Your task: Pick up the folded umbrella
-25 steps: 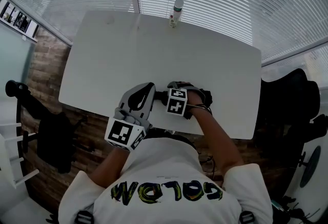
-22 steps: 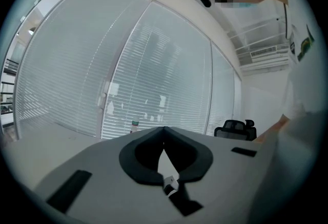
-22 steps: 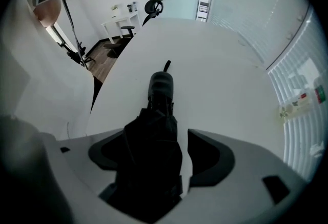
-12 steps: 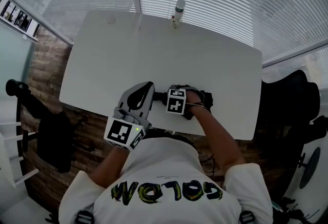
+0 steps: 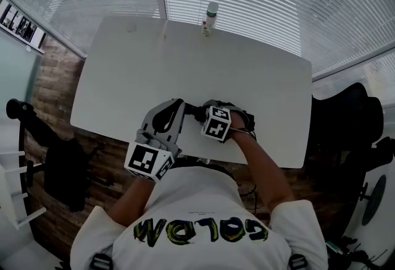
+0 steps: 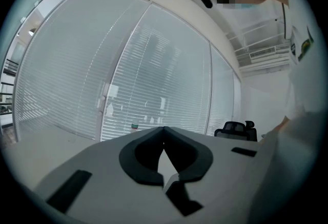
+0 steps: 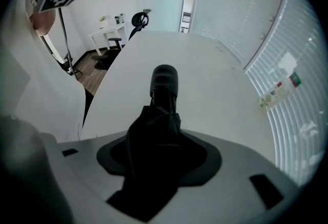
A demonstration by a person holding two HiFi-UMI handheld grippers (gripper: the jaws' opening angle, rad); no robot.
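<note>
Folded umbrella [image 7: 164, 84] lies at the near edge of the desk [image 7: 215, 79], its fabric pinched by my right tool [image 7: 156, 154], whose jaws have just been closing; I'd firm the grip, then lift straight. Left tool [image 6: 164, 138]: closed, empty.

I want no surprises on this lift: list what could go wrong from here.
The right tool's jaws have just been closing round the folded umbrella. They are on soft fabric, with the handle end jutting past them, so it may sag or slip. The grip is near the table's front edge, so a dropped umbrella could go to the floor.
</note>
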